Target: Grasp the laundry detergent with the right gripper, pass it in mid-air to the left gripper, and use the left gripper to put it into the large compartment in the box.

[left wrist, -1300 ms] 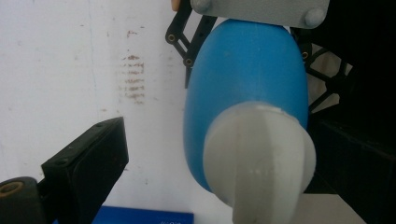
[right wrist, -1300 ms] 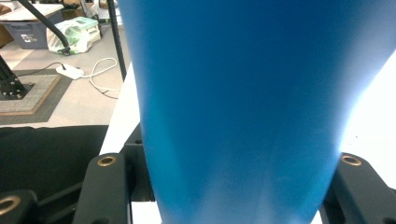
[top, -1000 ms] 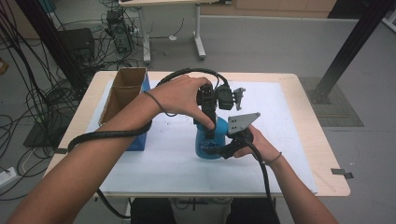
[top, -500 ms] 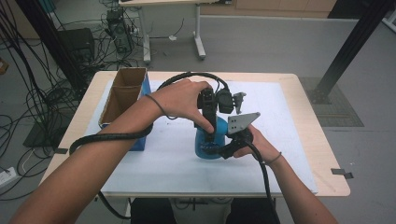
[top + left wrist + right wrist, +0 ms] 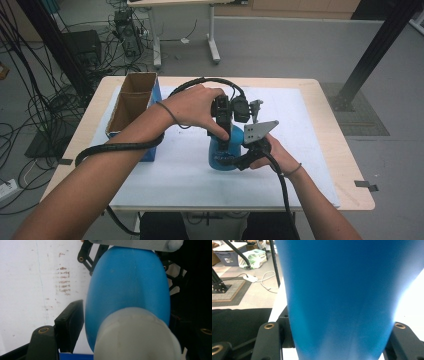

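While beside both claws, cardboard box point(image 5: 131, 102) left of blue bottle point(image 5: 223, 150).

Smooth, seemingly plastic blue bottle point(image 5: 127, 287).

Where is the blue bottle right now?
In the high view the blue bottle stands near the middle of the white table, between both grippers, right of the cardboard box.

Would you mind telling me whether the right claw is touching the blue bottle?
Touching. In the right gripper view, the right claw has the blue bottle between its two black jaws, both pressed against the bottle's sides with no gap.
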